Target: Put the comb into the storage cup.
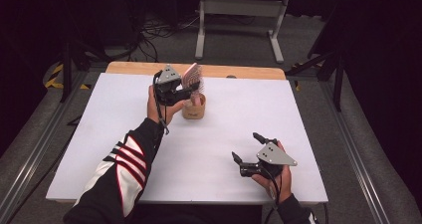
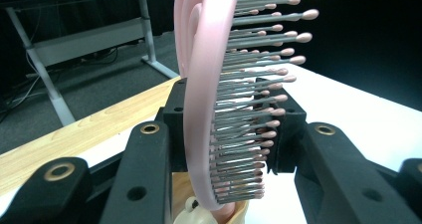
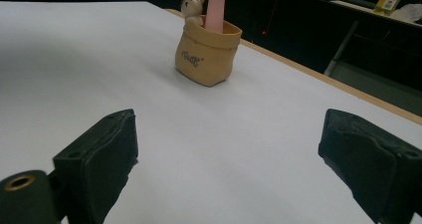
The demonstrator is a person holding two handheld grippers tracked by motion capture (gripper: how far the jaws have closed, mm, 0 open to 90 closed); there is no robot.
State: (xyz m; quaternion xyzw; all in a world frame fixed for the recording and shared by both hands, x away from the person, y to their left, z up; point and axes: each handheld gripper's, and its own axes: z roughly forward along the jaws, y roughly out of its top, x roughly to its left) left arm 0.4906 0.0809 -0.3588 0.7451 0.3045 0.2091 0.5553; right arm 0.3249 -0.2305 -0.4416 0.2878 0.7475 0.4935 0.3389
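1 white table (image 1: pixel 209 149) on grey carpet (image 1: pixel 239 45).

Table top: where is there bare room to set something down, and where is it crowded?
Bare white table lies left of the sleeve, across the middle between the holder and the right gripper, and along the far right. It is crowded at the holder, where the left gripper clamps the pink hairbrush.

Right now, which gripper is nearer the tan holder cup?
Left. The left gripper is right above the tan holder cup, shut on the pink hairbrush standing in it. The right gripper sits open near the table's front edge, well clear.
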